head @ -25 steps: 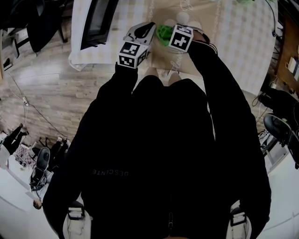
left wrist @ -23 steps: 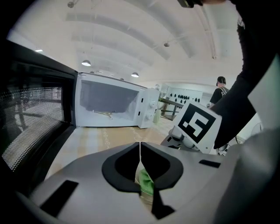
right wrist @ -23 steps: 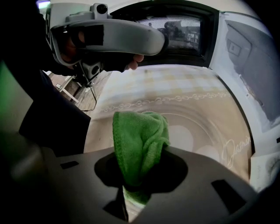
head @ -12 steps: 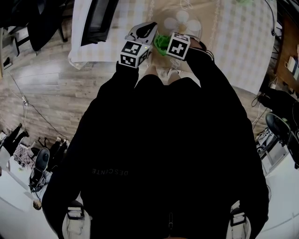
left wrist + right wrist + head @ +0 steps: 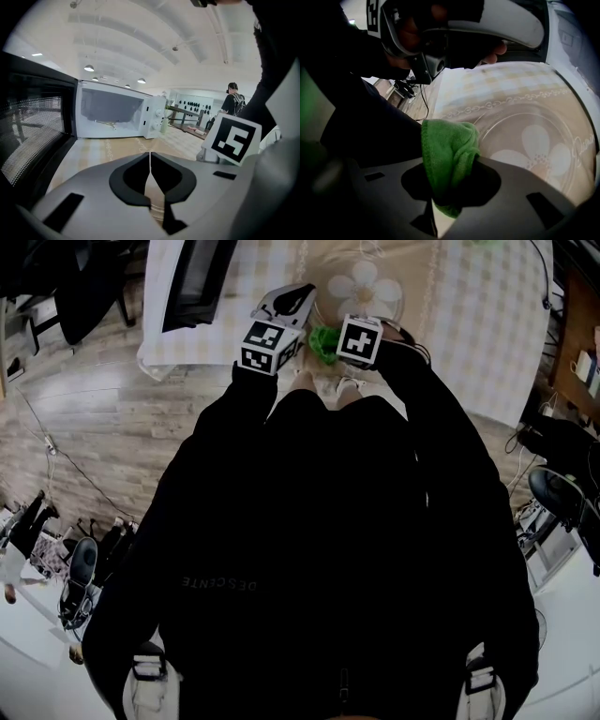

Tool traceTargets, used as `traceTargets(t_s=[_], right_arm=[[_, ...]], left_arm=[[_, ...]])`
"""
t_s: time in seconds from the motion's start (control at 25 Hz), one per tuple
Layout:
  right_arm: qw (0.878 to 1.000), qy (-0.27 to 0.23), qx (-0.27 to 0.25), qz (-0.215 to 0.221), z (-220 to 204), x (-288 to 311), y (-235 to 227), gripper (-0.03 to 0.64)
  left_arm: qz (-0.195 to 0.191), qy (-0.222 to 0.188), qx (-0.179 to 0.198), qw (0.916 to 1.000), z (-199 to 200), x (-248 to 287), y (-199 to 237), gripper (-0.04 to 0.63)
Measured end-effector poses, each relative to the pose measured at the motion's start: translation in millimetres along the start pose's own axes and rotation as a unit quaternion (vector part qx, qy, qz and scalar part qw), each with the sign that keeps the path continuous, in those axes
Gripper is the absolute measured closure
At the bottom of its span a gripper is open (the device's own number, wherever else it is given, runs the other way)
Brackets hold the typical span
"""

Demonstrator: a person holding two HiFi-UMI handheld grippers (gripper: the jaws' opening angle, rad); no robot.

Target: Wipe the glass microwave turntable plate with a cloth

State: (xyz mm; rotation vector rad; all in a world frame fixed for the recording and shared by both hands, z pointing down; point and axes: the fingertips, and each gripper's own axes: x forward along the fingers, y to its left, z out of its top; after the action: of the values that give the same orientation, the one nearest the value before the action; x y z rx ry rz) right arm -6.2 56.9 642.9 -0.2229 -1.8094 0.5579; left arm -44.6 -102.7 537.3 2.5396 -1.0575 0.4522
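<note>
The right gripper (image 5: 450, 163) is clenched on a bunched green cloth (image 5: 447, 140), which sits at the near rim of the glass turntable plate (image 5: 534, 145); the plate lies flat on the patterned tablecloth (image 5: 497, 89), with bare cloth past its far edge. The left gripper (image 5: 150, 159) is pressed closed on nothing, just beside the right; the microwave (image 5: 117, 115) stands well apart, its door (image 5: 33, 131) open.

A table (image 5: 487, 343) wears a checked tablecloth (image 5: 469, 296) with a beige runner (image 5: 328, 259) down its middle. The glass plate (image 5: 364, 287) lies flat on the runner near the front edge. A white microwave (image 5: 117, 115) stands farther along, door open.
</note>
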Motion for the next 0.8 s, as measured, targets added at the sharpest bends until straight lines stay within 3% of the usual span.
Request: traceTargets(t_s=[0.2,0.48,0.68,0.8], right_arm=[[0.999,-0.014,0.013,-0.036,-8.2,-35.4,-21.3,0.506],[0.99,-0.051,0.026,-0.131,-11.7,-108.3,-83.0,0.506],[0.974,-0.076,0.023,-0.212,-6.0,-153.6,-132.1,0.505],[0.966,-0.068,0.048,-0.245,-13.2,-169.4,-155.0,0.505]], left_arm=[[-0.002,-0.006,0.004,1.0,9.2,3.0,-0.8,0.572],[-0.011,-0.024,0.013,0.9996,35.7,15.9,-2.2,0.572],[-0.017,-0.034,0.02,0.9991,51.7,29.5,-3.0,0.572],[-0.022,-0.037,0.024,0.9988,60.6,37.5,-4.3,0.572]])
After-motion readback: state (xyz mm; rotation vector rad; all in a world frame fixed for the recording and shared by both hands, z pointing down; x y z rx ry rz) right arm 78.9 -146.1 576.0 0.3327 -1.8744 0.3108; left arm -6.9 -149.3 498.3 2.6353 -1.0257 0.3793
